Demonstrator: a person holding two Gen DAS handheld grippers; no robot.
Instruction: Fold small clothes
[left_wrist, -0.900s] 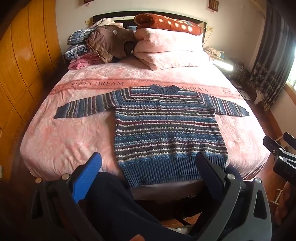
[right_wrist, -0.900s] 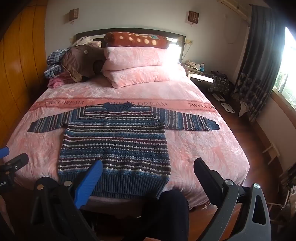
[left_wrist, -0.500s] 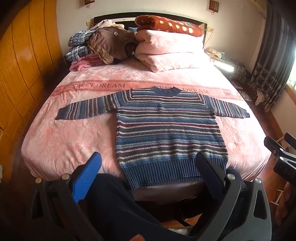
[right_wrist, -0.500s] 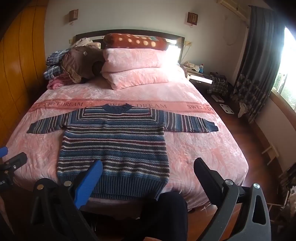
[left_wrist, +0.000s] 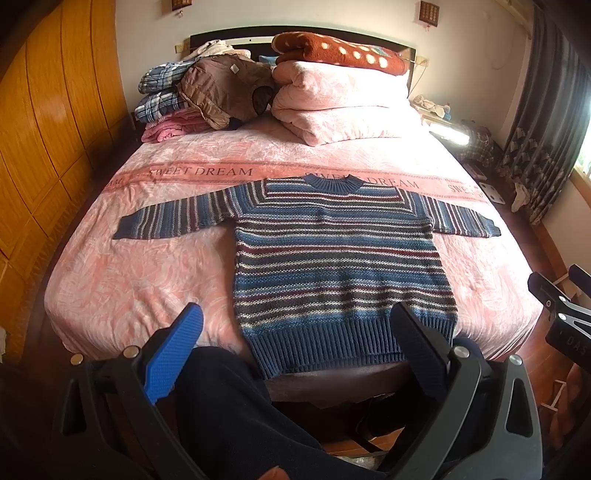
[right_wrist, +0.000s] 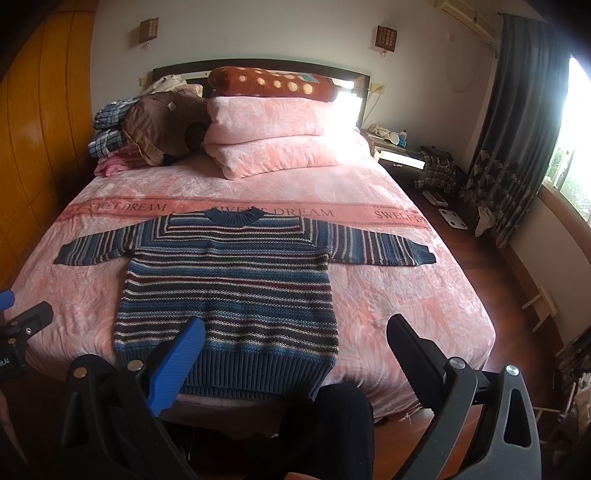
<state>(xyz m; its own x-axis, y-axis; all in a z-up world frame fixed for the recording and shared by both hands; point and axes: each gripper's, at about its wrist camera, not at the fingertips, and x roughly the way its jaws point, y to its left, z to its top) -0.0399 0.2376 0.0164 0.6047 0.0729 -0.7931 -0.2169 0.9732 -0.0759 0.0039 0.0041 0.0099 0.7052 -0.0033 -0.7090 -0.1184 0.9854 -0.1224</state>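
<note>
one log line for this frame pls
phase: pre-grasp | left gripper: open, empty | right gripper: open, empty | striped sweater: flat, sleeves spread, unfolded | bed

The left gripper (left_wrist: 295, 332) is held low and level, its blue finger (left_wrist: 173, 354) and black finger (left_wrist: 417, 347) spread wide with nothing between them; the right gripper (right_wrist: 295, 343) is posed the same way, blue finger (right_wrist: 173, 369) and black finger (right_wrist: 413, 354) set far apart and empty. The two are side by side, each showing at the edge of the other's view; the person's legs (left_wrist: 229, 413) in dark trousers lie below both.
</note>
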